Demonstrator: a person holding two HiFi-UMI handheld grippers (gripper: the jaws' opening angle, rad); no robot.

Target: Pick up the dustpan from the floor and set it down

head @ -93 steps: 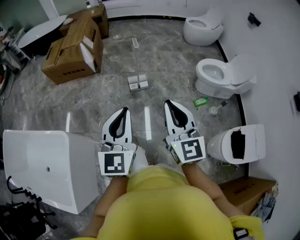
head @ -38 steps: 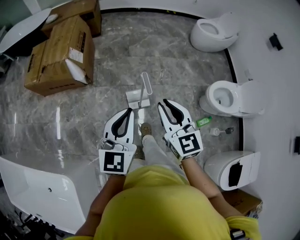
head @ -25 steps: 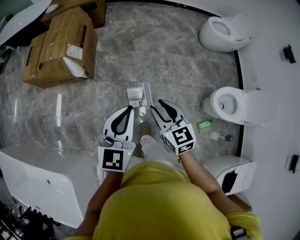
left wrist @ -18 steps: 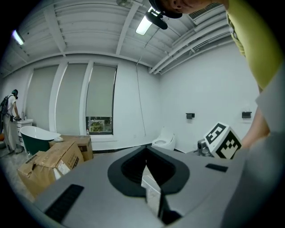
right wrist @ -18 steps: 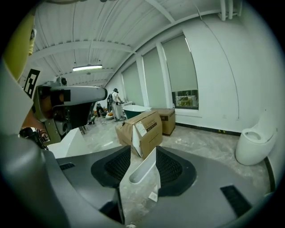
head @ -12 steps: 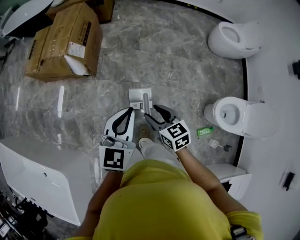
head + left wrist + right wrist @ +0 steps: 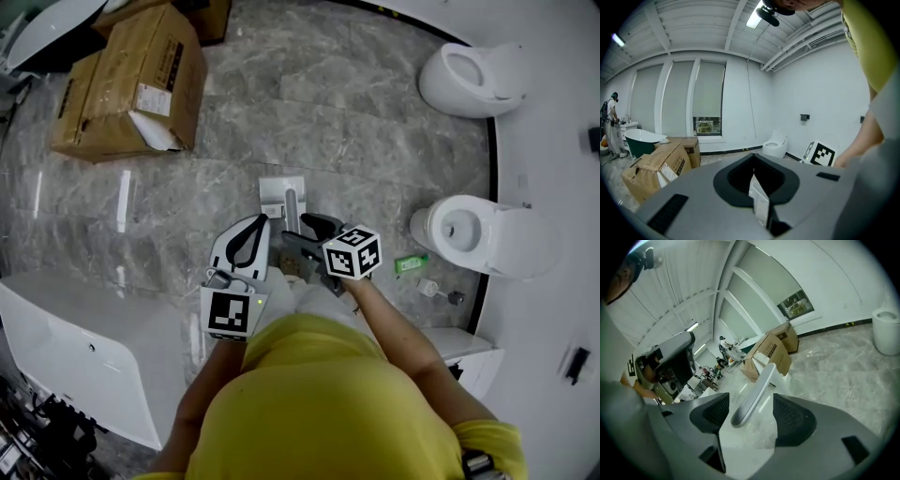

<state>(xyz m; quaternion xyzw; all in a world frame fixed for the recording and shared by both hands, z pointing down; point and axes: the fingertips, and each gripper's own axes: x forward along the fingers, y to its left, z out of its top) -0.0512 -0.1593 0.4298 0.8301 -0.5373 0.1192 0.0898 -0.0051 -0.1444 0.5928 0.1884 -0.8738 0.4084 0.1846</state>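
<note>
Dustpan [image 7: 275,193] is standing on the grey marble floor [image 7: 375,150] at frame centre in the head view. The pan is lying flat and its long pale handle [image 7: 758,380] is rising toward the camera.

R gripper [image 7: 298,234] is sitting just below the pan, rolled onto its side. Its jaws are opening to a wide gap w/ the handle's rounded top running between them. In the right gripper view the ribbed pads [image 7: 793,418] are standing clear of the handle on both sides, so no grip yet.

L gripper [image 7: 246,246] is hovering just left of it, jaws together, gripping nothing I can make out. A white sliver is showing through its slot, can't tell what.

Looks like reach-and-grasp is the step in hand; lift not begun.

What could be going wrong from here:
- Only the handle's top end is lying between the pads. A shallow bite there may be letting it slide out once the pan's weight is hanging below.
- Handle looks smooth and round, and it's sitting nearer the left pad in that view. An off-centre close could be nudging it sideways and tipping the pan.
- Gripped that high, the pan is prob. swinging on lift and knocking the person's leg [image 7: 305,292] or the L gripper, both v. close.
- Polished floor: pan may be skidding at set-down.
</note>
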